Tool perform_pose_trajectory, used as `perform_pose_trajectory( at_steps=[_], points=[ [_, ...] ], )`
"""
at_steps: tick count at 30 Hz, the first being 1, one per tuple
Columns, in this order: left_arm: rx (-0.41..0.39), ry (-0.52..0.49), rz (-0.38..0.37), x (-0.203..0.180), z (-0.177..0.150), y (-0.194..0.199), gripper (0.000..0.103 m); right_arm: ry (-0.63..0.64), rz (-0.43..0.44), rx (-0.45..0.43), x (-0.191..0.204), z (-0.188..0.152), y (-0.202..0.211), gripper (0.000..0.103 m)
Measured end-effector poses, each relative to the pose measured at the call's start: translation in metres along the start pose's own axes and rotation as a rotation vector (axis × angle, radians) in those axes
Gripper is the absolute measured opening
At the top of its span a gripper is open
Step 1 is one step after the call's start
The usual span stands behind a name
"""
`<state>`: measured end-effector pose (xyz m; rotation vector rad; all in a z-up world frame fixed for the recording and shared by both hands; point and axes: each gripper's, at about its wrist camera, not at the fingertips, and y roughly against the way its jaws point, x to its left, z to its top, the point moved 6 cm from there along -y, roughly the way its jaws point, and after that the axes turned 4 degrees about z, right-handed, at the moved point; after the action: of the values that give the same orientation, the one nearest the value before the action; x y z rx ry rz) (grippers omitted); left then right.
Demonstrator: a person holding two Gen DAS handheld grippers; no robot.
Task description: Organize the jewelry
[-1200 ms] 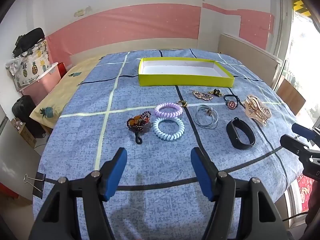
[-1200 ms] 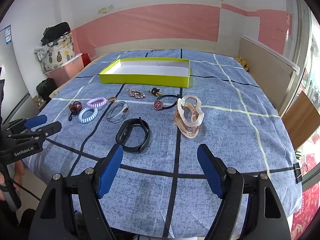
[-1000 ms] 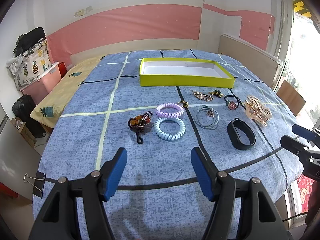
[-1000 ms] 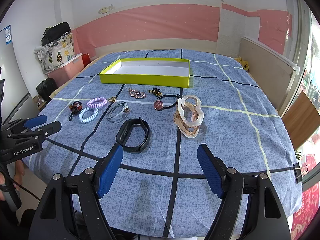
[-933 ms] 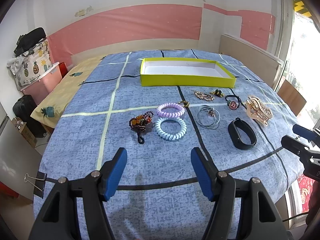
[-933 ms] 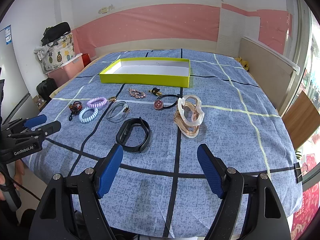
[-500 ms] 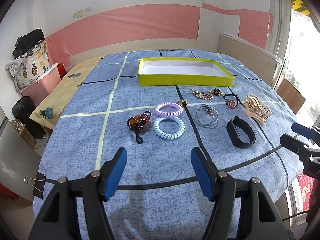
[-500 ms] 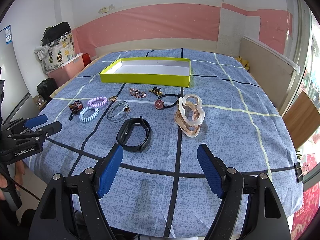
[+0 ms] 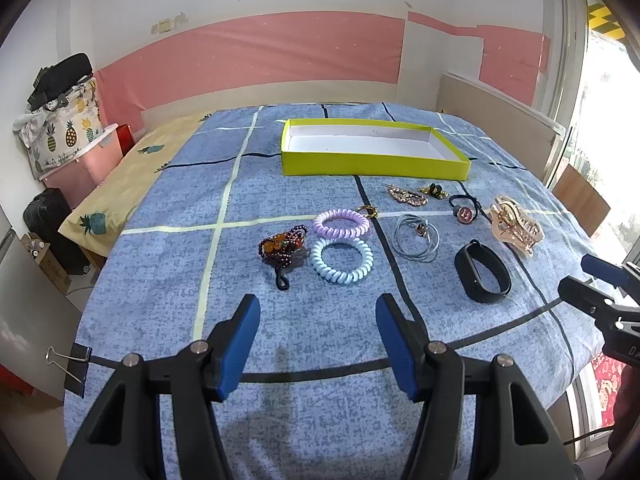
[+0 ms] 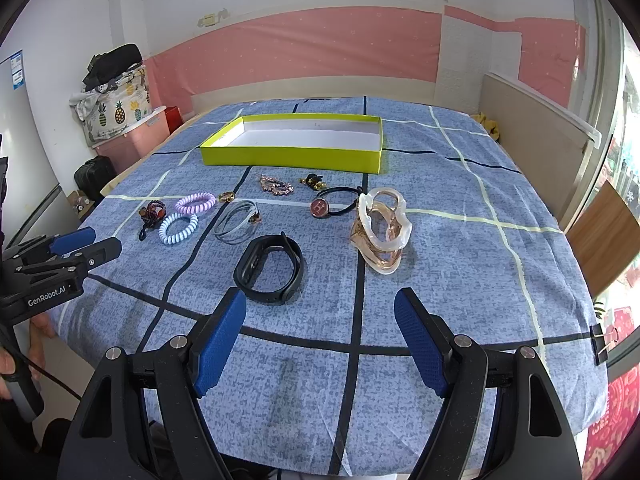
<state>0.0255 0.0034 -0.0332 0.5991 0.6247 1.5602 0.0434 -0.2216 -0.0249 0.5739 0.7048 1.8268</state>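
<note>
Currently the left claw (image 9: 316, 330) is closing on nothing at lower centre; the right claw (image 10: 320, 334) gapes, released, empty.

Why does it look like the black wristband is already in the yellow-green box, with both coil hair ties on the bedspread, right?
Not quite. The black wristband lies on the blue bedspread; the yellow-green box holds nothing, as the right wrist view shows. The lilac coil hair tie and pale blue one are on the bedspread.
</note>
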Motion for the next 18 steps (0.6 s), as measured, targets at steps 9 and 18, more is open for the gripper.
perform_pose_trajectory(
  at_steps=[9, 18],
  points=[
    [-0.006, 0.034, 0.002, 0.005, 0.002, -0.004, 0.061, 0.0, 0.001, 0.001, 0.002, -0.001, -0.001, 0.077],
    [0.012, 0.074, 0.006, 0.021, 0.004, -0.015, 0.06, -0.002, 0.024, -0.006, -0.002, 0.003, -0.01, 0.077]
  ],
)
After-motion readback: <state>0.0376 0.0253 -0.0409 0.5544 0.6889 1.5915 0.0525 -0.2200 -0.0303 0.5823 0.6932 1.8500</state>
